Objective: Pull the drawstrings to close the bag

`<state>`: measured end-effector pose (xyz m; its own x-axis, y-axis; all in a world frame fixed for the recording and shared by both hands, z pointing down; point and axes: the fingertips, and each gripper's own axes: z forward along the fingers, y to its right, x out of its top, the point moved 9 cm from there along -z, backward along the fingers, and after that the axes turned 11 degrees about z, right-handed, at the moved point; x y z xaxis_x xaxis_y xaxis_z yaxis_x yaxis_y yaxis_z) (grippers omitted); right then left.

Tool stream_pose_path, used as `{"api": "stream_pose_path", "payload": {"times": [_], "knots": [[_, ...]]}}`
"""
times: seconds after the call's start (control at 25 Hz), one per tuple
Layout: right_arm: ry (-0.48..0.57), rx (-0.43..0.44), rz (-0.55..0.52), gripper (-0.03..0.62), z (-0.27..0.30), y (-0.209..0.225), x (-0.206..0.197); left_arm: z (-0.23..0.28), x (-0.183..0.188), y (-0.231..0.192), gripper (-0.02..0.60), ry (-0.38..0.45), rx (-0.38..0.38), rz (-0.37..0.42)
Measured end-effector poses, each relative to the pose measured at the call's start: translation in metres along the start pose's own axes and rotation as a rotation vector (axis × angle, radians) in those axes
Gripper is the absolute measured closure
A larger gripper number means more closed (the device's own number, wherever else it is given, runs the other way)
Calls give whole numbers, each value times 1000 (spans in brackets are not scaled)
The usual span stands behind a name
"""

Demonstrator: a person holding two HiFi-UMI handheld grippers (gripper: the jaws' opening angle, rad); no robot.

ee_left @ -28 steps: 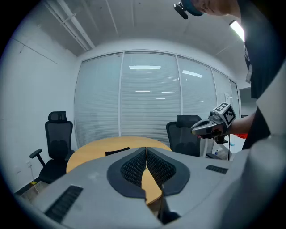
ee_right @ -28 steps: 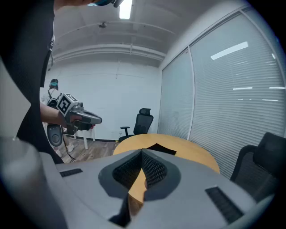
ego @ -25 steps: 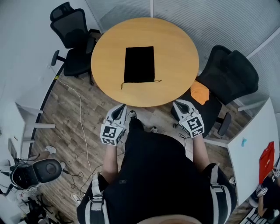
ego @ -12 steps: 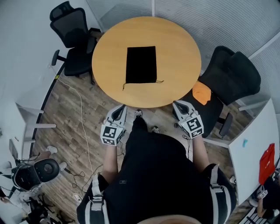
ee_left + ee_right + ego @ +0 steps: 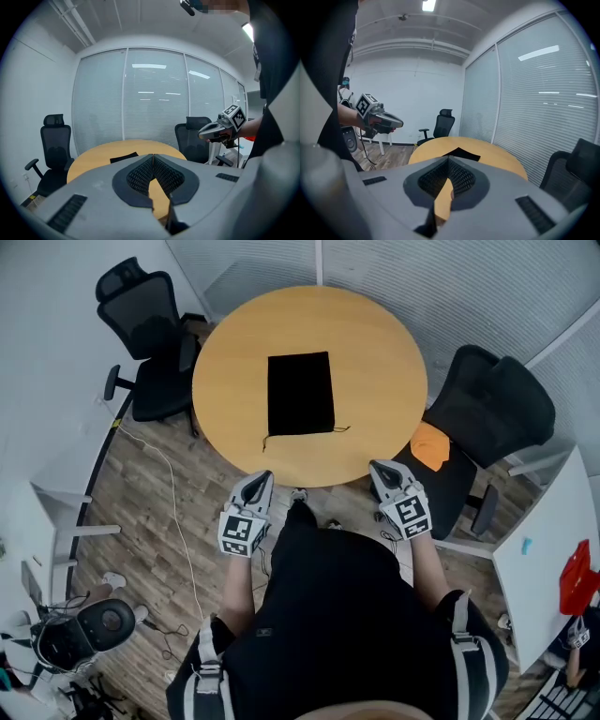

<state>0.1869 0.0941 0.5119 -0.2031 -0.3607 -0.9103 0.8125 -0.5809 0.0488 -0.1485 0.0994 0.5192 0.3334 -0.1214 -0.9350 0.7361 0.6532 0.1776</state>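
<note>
A flat black drawstring bag (image 5: pixel 300 393) lies on the round wooden table (image 5: pixel 375 352). Its thin drawstrings (image 5: pixel 338 428) trail from its near edge to both sides. The bag (image 5: pixel 123 157) shows small in the left gripper view, and as a dark patch, the bag (image 5: pixel 461 153), in the right gripper view. My left gripper (image 5: pixel 263 475) is shut and empty, short of the table's near edge. My right gripper (image 5: pixel 375 466) is also shut and empty, near the table's rim to the right. Both are well apart from the bag.
One black office chair (image 5: pixel 145 334) stands left of the table, another chair (image 5: pixel 487 409) right of it with an orange cloth (image 5: pixel 429 442) on its seat. A white cable (image 5: pixel 173 493) runs over the wooden floor. White desks (image 5: pixel 539 559) stand at the right and left.
Both grippers have edged forward toward the table's near rim. The table and bag sit slightly lower in the head view. The bag itself has not moved on the table.
</note>
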Motion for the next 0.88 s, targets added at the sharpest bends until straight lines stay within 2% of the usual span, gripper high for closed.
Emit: {"api": "stream_pose_path", "payload": {"times": [0.24,0.48,0.72,0.88], "knots": [[-28,-71,-6,539,23,12,11,19,-3,-26,565,3,-8,-13],[-83,-91,-15,539,55,22,15,37,-16,-52,566,-23,-22,-45],[-127,-70,-16,539,84,33,13,59,-28,-72,566,-43,-49,-71],[-147,-37,-64,538,104,34,10,72,-41,-84,566,-66,-52,-94]]}}
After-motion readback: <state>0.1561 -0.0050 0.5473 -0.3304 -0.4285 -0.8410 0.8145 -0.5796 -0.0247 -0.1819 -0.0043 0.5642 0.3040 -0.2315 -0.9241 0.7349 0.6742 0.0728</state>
